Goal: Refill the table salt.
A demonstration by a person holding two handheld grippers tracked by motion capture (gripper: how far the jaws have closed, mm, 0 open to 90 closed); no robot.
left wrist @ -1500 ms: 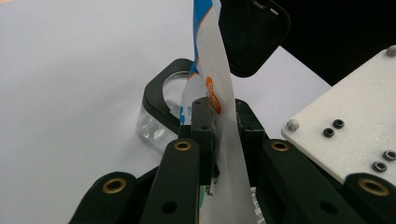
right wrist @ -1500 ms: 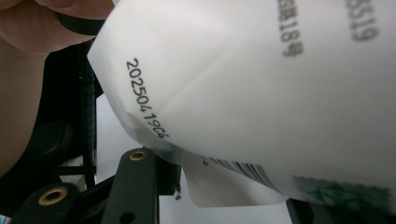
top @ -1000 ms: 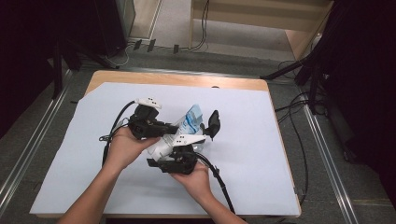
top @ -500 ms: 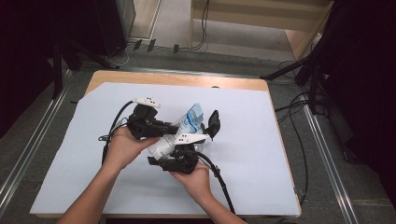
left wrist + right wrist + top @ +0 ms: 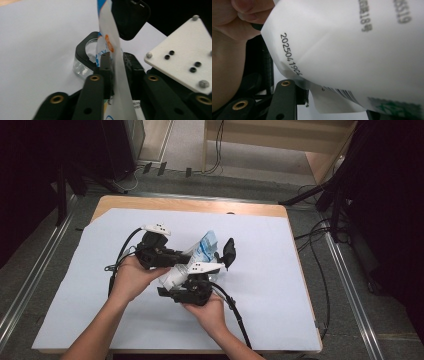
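Crinkled glossy white-and-blue pouch [image 5: 200, 252] sits pinched in the left claw [image 5: 112, 72]; right claw's [image 5: 187, 292] grip unclear

White packet, held up
The crinkled white-and-blue plastic packet [image 5: 200, 254] stands tilted between both grippers, printed with black codes.

Glossy plastic pouch [image 5: 202, 251]; matt white paper sheet [image 5: 280, 285] over smooth wooden table [image 5: 190, 204]
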